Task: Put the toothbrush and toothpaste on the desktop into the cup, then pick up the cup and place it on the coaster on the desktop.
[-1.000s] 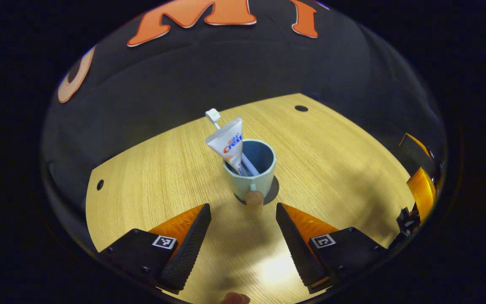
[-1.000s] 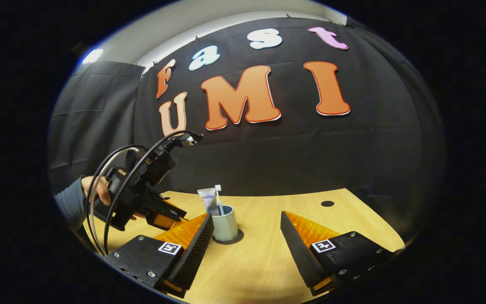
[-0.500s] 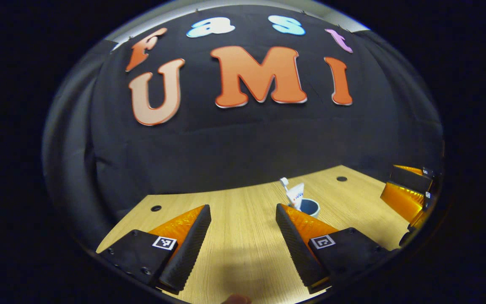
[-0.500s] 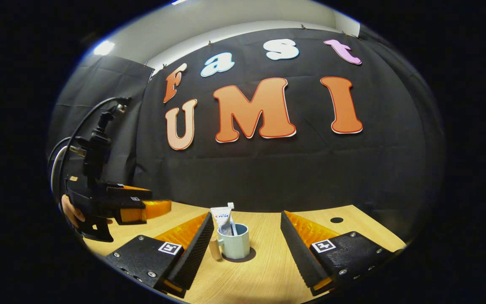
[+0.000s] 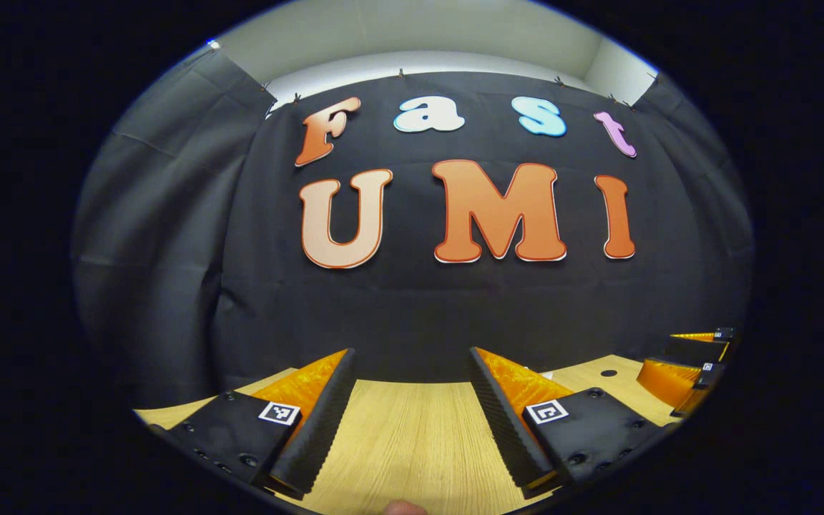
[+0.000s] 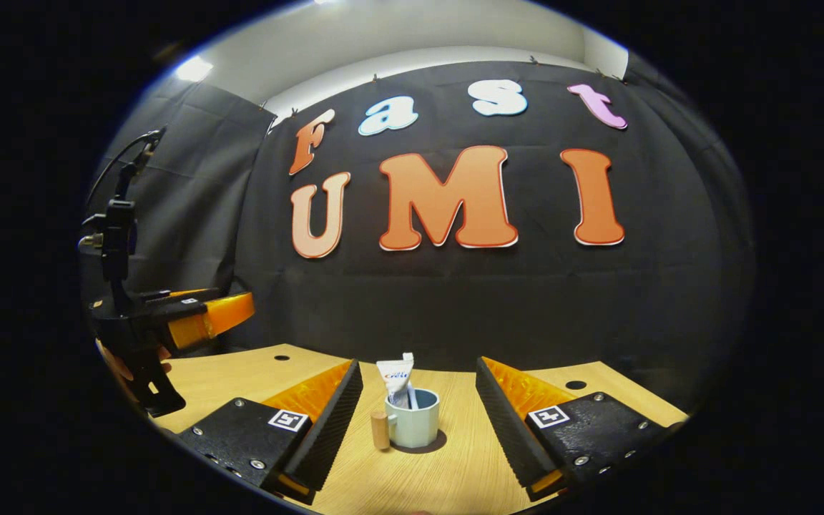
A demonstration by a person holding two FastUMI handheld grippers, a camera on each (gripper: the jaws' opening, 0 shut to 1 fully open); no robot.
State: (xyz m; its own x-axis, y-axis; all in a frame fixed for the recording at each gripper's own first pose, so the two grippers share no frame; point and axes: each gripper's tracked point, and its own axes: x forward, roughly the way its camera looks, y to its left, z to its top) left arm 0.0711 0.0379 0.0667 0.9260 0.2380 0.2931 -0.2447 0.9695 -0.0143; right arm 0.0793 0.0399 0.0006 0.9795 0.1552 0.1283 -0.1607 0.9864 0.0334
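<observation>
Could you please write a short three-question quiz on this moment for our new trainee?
1. True or false: the cup stands on the coaster.
2. What sticks up out of the cup: A) a spoon, B) the toothpaste, C) a straw?
3. Fill in: both the left gripper and the right gripper are ____.

Key: 1 true; 2 B; 3 open.

Left gripper (image 5: 412,400) level, fingers spread wide, nothing between them. Right gripper (image 6: 418,408) likewise agape at bottom centre. Far left of right gripper view: a hand (image 6: 120,363) (mostly hidden) gripping left gripper's handle.
</observation>
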